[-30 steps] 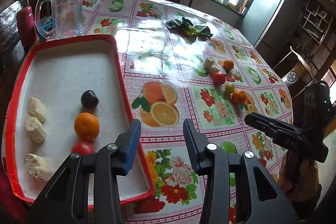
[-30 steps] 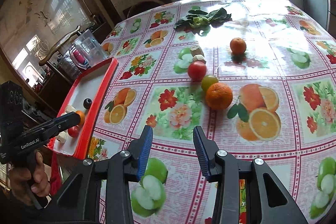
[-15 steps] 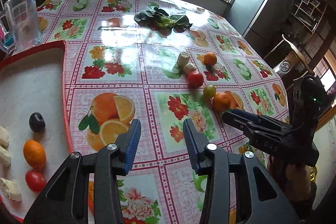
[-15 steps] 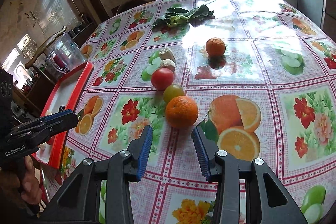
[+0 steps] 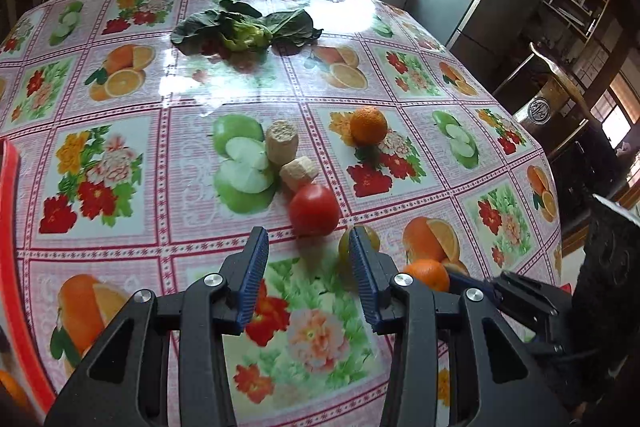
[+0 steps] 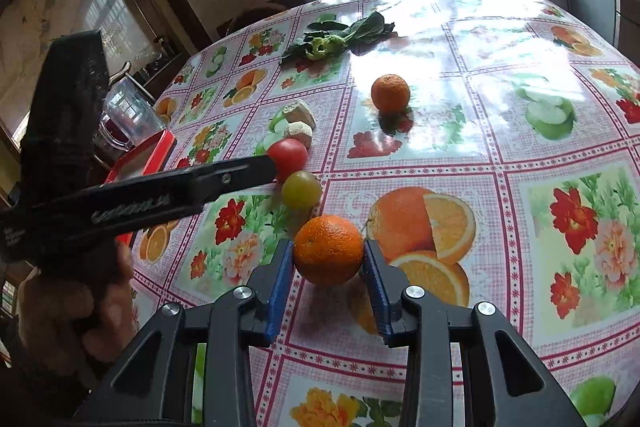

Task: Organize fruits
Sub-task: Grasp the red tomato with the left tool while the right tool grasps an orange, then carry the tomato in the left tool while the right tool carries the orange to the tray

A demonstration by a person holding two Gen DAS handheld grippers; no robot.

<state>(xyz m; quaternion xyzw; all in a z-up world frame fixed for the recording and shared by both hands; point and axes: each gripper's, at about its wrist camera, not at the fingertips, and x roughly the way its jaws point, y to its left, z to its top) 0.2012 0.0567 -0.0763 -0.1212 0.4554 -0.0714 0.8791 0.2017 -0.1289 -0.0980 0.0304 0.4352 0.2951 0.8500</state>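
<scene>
My right gripper (image 6: 328, 271) is open, its jaws on either side of a near orange (image 6: 328, 249) that rests on the table. My left gripper (image 5: 306, 267) is open and empty, just short of a red tomato (image 5: 314, 209) and a green tomato (image 5: 346, 245). The left gripper shows in the right wrist view (image 6: 264, 167), its tip by the red tomato (image 6: 289, 155) and green tomato (image 6: 301, 189). A second orange (image 5: 368, 125) lies farther back. The red tray (image 6: 146, 157) is at the left.
Two beige root chunks (image 5: 286, 151) lie behind the red tomato. Leafy greens (image 5: 240, 29) sit at the far middle. A clear jug (image 6: 128, 111) stands behind the tray. The table wears a fruit-print oilcloth (image 5: 120, 163). Chairs and a cabinet stand beyond.
My left gripper has swung right from the tray towards the tomatoes. My right gripper has moved forward until the near orange lies between its jaws.
</scene>
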